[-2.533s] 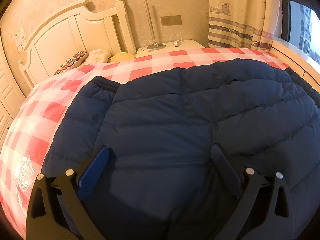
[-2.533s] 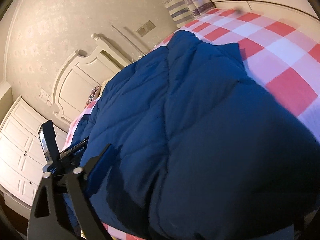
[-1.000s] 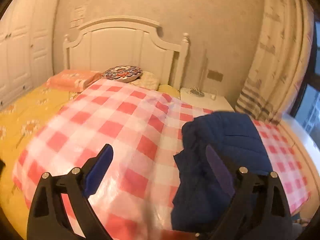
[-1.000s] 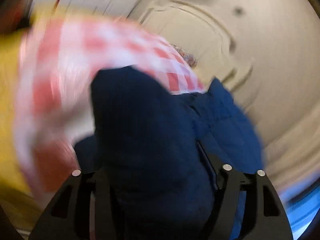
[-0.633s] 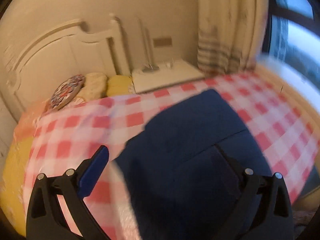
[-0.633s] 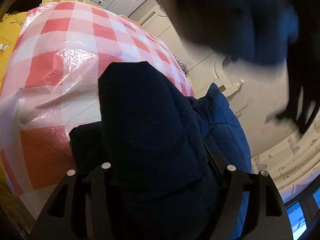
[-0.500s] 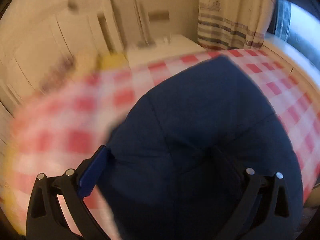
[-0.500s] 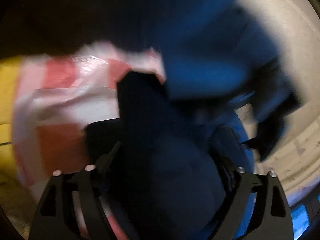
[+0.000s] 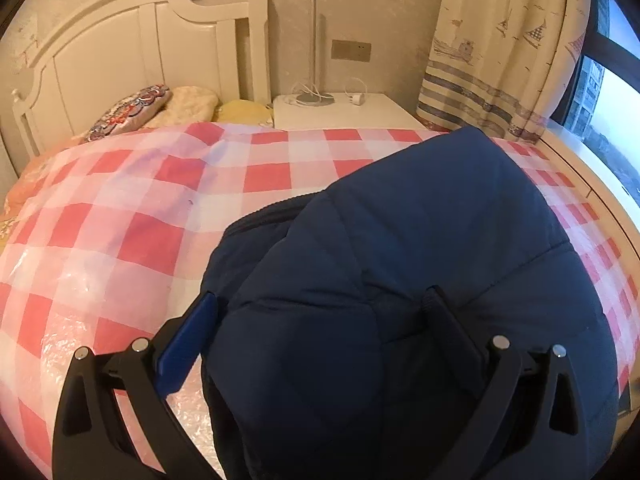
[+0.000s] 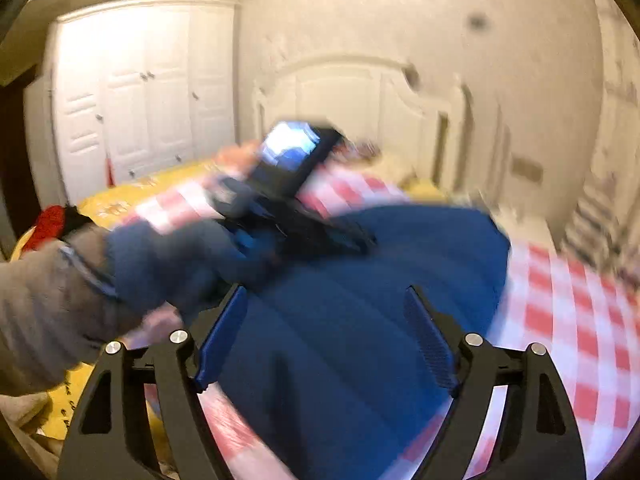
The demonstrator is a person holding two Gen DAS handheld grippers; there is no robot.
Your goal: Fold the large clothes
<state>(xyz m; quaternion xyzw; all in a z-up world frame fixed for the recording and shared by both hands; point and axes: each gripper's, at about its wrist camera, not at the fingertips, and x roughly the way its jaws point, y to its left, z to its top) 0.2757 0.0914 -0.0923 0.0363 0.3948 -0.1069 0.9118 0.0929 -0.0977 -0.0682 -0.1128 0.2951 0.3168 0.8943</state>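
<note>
Both grippers (image 9: 320, 324) (image 10: 326, 336) spread wide directly above folded navy jacket (image 9: 420, 280).

One jacket (image 9: 420, 260); one bed (image 9: 120, 220); three pillows (image 9: 132, 110); one nightstand (image 9: 340, 114); two claws (image 9: 320, 320), both spread.

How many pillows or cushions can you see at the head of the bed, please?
3: a patterned cushion nearest the headboard, a cream pillow beside it, and a yellow one next to the nightstand. The checked cover may hide others.
</note>
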